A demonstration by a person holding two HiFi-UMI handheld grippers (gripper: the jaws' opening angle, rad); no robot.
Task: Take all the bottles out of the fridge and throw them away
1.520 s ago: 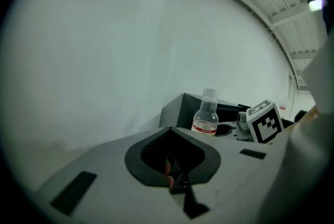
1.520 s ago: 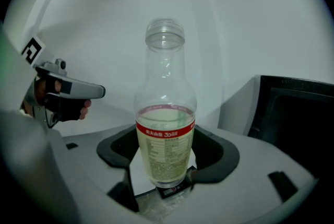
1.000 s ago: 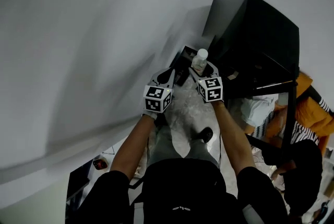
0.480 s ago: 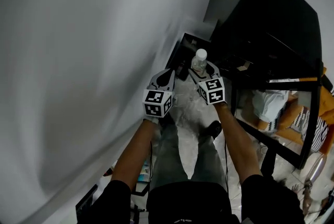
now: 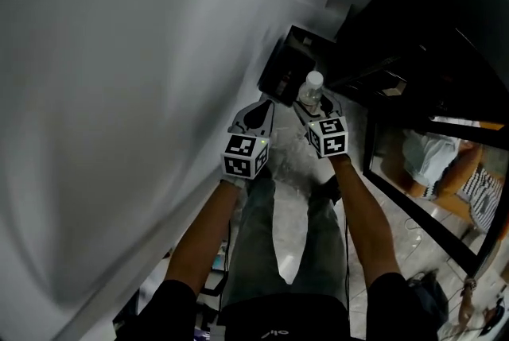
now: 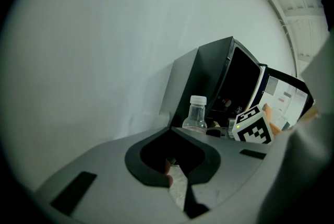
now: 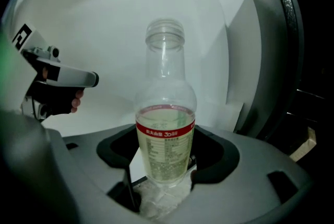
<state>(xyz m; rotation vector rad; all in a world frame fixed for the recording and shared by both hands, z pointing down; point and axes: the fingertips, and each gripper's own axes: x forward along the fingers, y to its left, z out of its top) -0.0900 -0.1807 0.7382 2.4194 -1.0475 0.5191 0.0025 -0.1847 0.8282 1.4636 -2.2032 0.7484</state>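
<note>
Right claw (image 7: 165,178): mine, pinching the bottle (image 7: 165,134) low on its body, one jaw on each side.
Left claw (image 5: 256,114): pressed together with nothing between the jaws; only a sliver of floor shows through the gap below the tips.
Bottle: clear plastic with a white cap, a red band at the top of its label and pale liquid up to that band. It stands upright in my right claw, held out in front of me above the floor.
Floor (image 5: 290,164): pale, marbled tile with a dull shine. My grey trouser legs and a black shoe (image 5: 326,190) stand on it.
Wall (image 5: 119,93): plain white, filling the whole left side, close beside my left arm.
Dark box (image 5: 282,71): sits on the floor against the wall, just beyond both claws.
Black cabinet (image 5: 429,13): tall and dark, on my right, past the bottle.
Right edge: a black frame (image 5: 413,204) runs across the floor, with striped cloth (image 5: 477,200) beyond it.
</note>
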